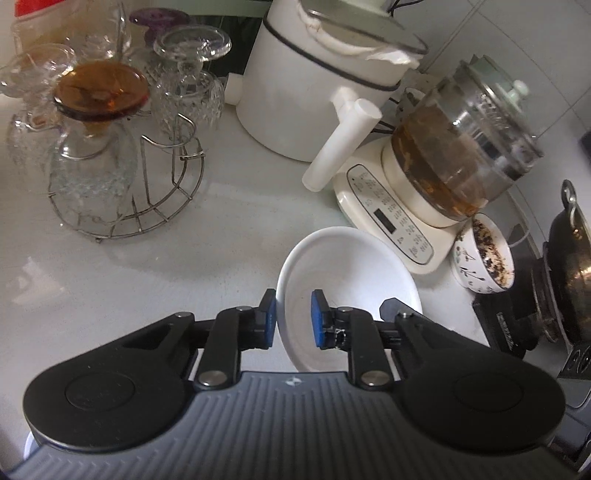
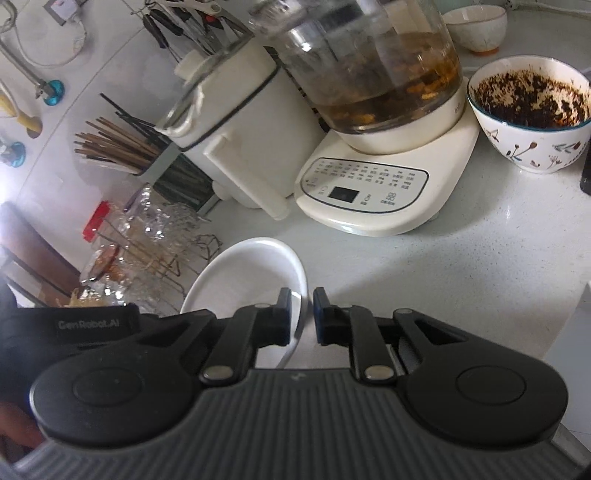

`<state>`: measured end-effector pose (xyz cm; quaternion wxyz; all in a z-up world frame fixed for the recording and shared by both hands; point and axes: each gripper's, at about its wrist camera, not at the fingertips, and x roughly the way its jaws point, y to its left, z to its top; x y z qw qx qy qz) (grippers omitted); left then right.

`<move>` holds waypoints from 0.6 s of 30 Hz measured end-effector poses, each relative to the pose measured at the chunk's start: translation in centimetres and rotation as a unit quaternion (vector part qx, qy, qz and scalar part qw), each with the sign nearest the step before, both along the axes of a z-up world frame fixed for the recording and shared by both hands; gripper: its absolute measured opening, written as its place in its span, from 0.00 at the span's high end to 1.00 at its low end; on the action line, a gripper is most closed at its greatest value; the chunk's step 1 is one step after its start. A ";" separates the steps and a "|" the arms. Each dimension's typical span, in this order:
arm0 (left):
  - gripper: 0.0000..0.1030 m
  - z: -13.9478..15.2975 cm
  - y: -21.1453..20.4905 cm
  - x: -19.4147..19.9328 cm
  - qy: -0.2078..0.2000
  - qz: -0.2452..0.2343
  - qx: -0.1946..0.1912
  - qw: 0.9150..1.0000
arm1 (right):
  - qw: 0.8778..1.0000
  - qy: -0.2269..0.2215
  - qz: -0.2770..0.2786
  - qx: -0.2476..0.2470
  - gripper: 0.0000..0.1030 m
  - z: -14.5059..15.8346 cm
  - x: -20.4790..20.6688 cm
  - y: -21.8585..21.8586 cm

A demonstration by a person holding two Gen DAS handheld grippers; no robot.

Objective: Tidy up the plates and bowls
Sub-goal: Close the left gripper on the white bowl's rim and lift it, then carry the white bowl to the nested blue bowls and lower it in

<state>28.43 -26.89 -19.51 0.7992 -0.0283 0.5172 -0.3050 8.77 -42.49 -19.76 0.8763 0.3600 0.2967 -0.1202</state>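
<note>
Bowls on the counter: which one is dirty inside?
The floral-patterned bowl right of the kettle base, its inside coated with dark residue. The plain white dish at both grippers is clean.

We see soft, even daylight on the white table (image 1: 110,288), with a blown-out glare at the right view's left edge. Fisheye bending curves the edges; the pot lid (image 1: 362,29) smears with blur.
</note>
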 end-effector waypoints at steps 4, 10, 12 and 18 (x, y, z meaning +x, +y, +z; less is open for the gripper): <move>0.78 1.6 1.4 -1.0 0.000 0.004 -0.005 1.000 | 1.000 0.001 0.009 -0.003 0.85 1.7 -0.7 1.0; 0.78 4.6 3.7 -2.8 -0.008 0.009 -0.013 1.000 | 1.000 0.002 0.024 -0.020 0.85 4.6 -1.9 3.1; 0.78 5.6 4.5 -3.3 -0.012 0.010 -0.017 1.000 | 0.999 0.000 0.027 -0.024 0.85 5.5 -2.2 3.8; 0.78 8.5 7.2 -4.7 -0.026 0.019 -0.028 0.999 | 0.999 -0.009 0.041 -0.034 0.85 8.2 -3.0 6.1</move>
